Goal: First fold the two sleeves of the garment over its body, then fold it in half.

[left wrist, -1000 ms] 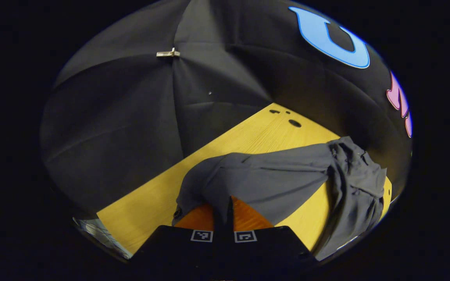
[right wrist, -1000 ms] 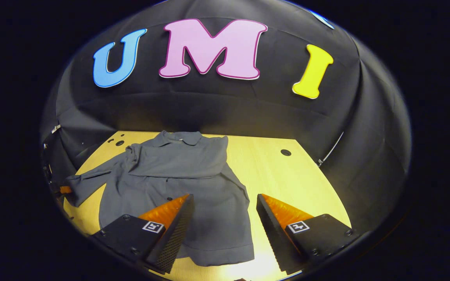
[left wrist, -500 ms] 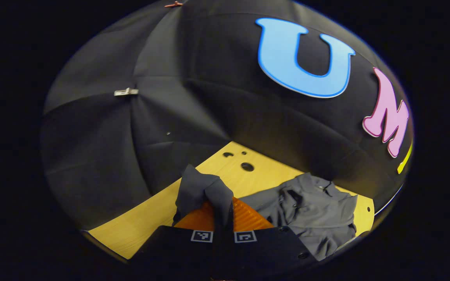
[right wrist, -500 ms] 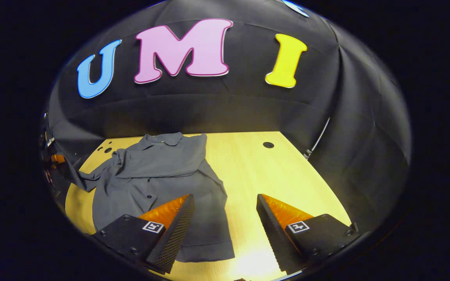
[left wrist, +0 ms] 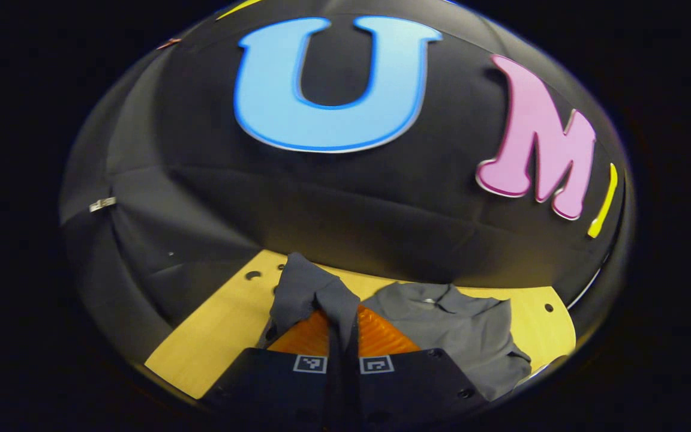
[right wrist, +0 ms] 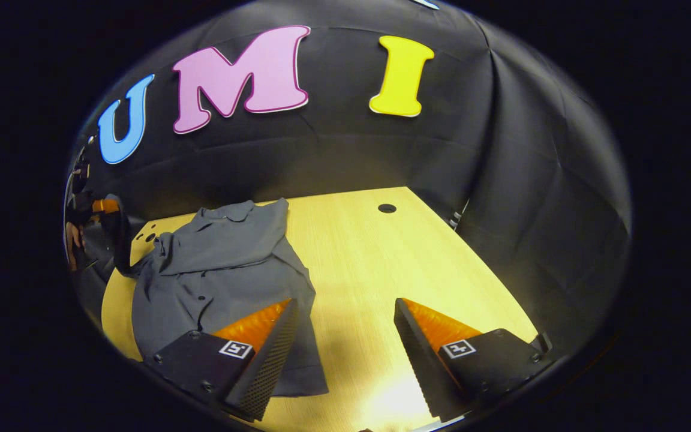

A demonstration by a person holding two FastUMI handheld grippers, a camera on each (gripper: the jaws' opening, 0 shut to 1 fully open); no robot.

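Dim booth, glare on the near table (right wrist: 393, 396), heavy fisheye bending at edges.

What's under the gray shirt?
The gray shirt lies on the yellow wooden table. Bare wood shows around it. The wood beneath the shirt's body is covered, so anything lying there cannot be seen.
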